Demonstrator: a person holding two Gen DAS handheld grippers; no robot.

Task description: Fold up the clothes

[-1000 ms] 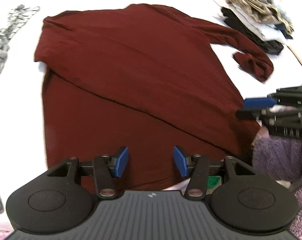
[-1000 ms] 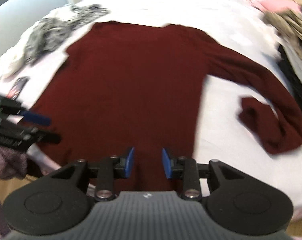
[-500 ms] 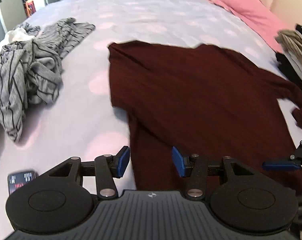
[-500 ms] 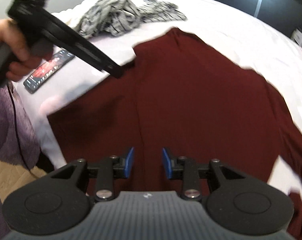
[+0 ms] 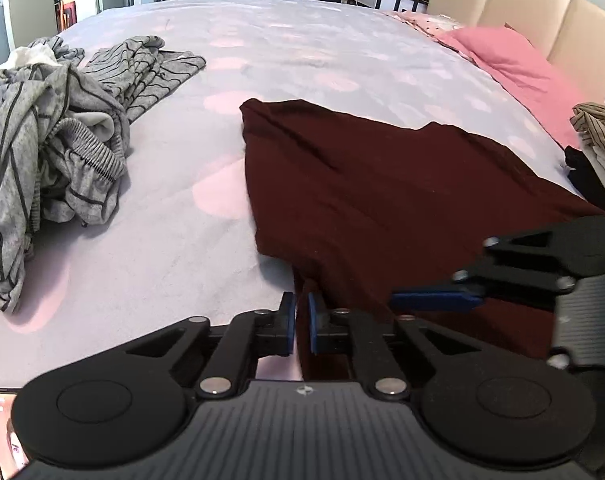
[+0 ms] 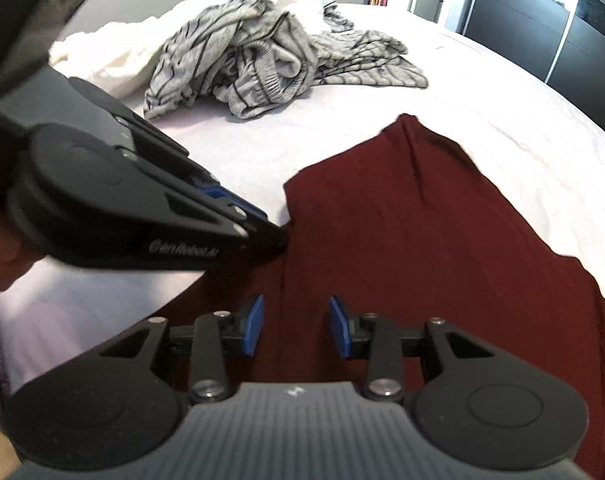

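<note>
A dark maroon long-sleeved shirt (image 5: 382,184) lies spread flat on the pale bed (image 5: 302,40). My left gripper (image 5: 298,320) is shut on the shirt's near left edge, and a strip of maroon fabric shows between its blue pads. In the right wrist view the left gripper (image 6: 276,236) comes in from the left, its tip at the shirt's (image 6: 422,240) side edge. My right gripper (image 6: 296,328) hovers open just above the lower part of the shirt, nothing between its fingers. It also shows at the right of the left wrist view, the right gripper (image 5: 434,302) low over the cloth.
A heap of grey striped clothes (image 5: 50,152) lies left of the shirt, with a white garment (image 6: 102,60) behind it. A pink pillow (image 5: 514,60) and a stack of clothes (image 5: 594,140) sit at the right. A phone (image 5: 2,432) lies by the near edge.
My left gripper has moved to the shirt's left edge and gone from open to shut on it. The right gripper swung left as well and stays open.
</note>
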